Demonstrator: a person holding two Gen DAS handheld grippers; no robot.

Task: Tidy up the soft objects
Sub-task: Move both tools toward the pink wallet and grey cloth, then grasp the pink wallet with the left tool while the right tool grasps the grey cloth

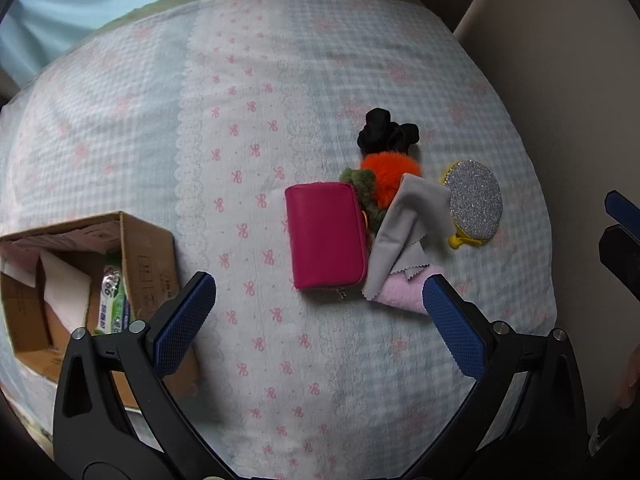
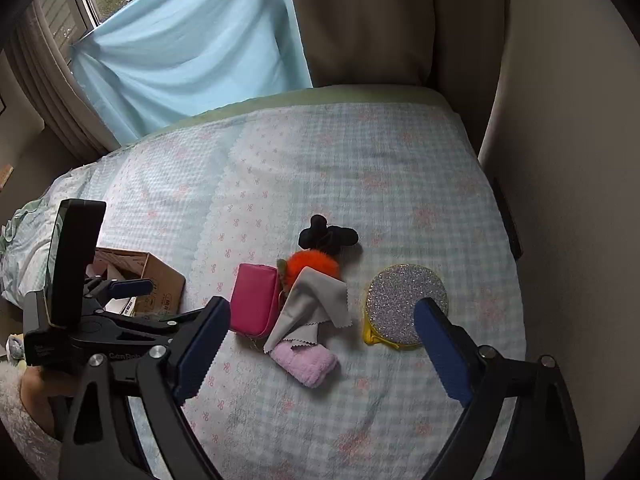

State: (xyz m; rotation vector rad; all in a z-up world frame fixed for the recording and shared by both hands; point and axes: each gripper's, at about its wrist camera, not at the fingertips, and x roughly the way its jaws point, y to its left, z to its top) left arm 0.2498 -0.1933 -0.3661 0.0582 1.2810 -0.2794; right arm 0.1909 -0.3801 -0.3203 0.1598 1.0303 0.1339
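Observation:
A pile of soft objects lies on the bed: a magenta pouch (image 1: 326, 236) (image 2: 256, 304), a grey cloth (image 1: 404, 232) (image 2: 316, 308), a pink fluffy cloth (image 1: 404, 292) (image 2: 308, 364), an orange pom-pom (image 1: 390, 172) (image 2: 312, 262), a green scrunchie (image 1: 360, 188), a black scrunchie (image 1: 386, 132) (image 2: 328, 236) and a round glitter purse (image 1: 474, 204) (image 2: 404, 304). My left gripper (image 1: 316, 316) is open and empty, just short of the pile. My right gripper (image 2: 324, 344) is open and empty above the pile; it also shows at the right edge of the left wrist view (image 1: 622, 236).
An open cardboard box (image 1: 148, 264) (image 2: 160, 280) holding a wipes pack (image 1: 114, 300) and white paper sits on the bed left of the pile. A beige headboard (image 2: 368, 20) and wall bound the bed at back and right. A blue curtain (image 2: 192, 48) hangs behind.

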